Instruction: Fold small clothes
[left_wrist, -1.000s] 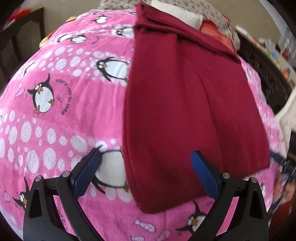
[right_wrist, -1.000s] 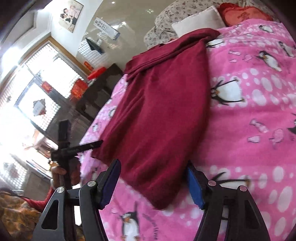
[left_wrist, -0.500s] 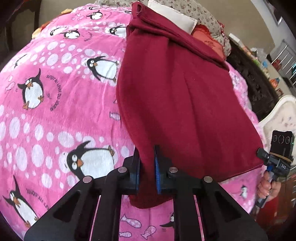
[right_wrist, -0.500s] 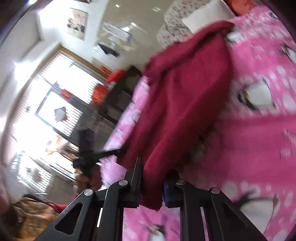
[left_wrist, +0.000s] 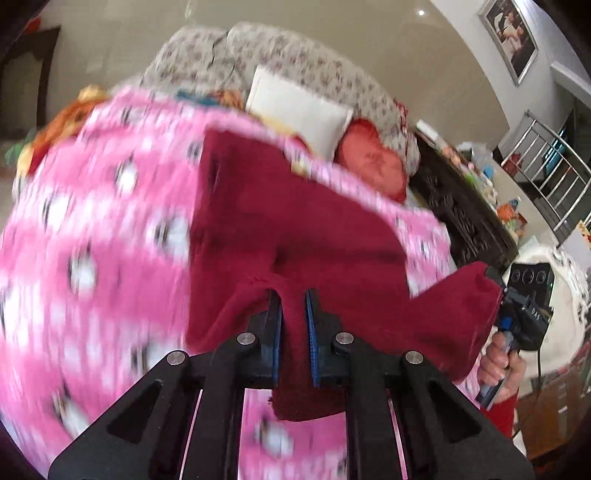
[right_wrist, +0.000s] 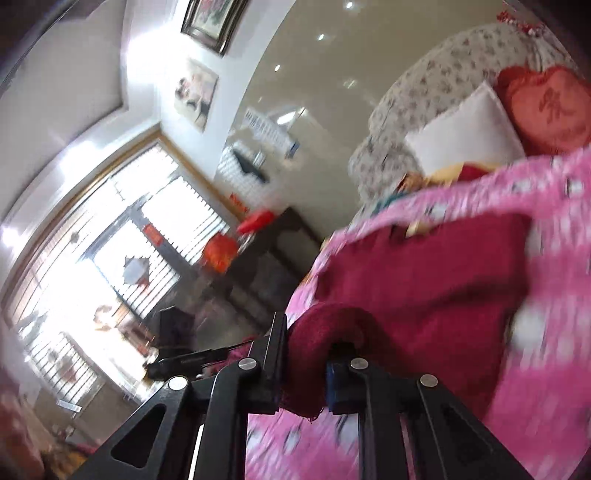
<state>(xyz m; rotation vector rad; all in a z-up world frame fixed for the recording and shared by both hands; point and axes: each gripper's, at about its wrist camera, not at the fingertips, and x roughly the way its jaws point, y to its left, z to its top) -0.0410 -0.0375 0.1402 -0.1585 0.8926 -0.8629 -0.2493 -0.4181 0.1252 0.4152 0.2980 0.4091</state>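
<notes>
A dark red knit garment (left_wrist: 295, 229) lies on a pink penguin-print blanket (left_wrist: 96, 229), with its near edge raised off the bed. My left gripper (left_wrist: 293, 306) is shut on one near corner of that edge, the cloth bunched between its blue pads. My right gripper (right_wrist: 306, 339) is shut on the other near corner of the garment (right_wrist: 417, 280), which bulges over its fingers. In the left wrist view a hand (left_wrist: 498, 365) carries the right gripper at the far right, red cloth hanging from it. Both views are blurred by motion.
At the head of the bed lie a white pillow (left_wrist: 299, 110), a red heart cushion (left_wrist: 373, 162) and a floral quilt (left_wrist: 280, 55). A dark wooden cabinet (left_wrist: 465, 218) flanks the bed. Bright windows (right_wrist: 122, 251) and a dark dresser (right_wrist: 258, 269) stand beyond the bed's side.
Both grippers closed on the garment's near corners and rose, lifting that edge off the blanket and carrying it toward the head of the bed. Both views tilted upward.
</notes>
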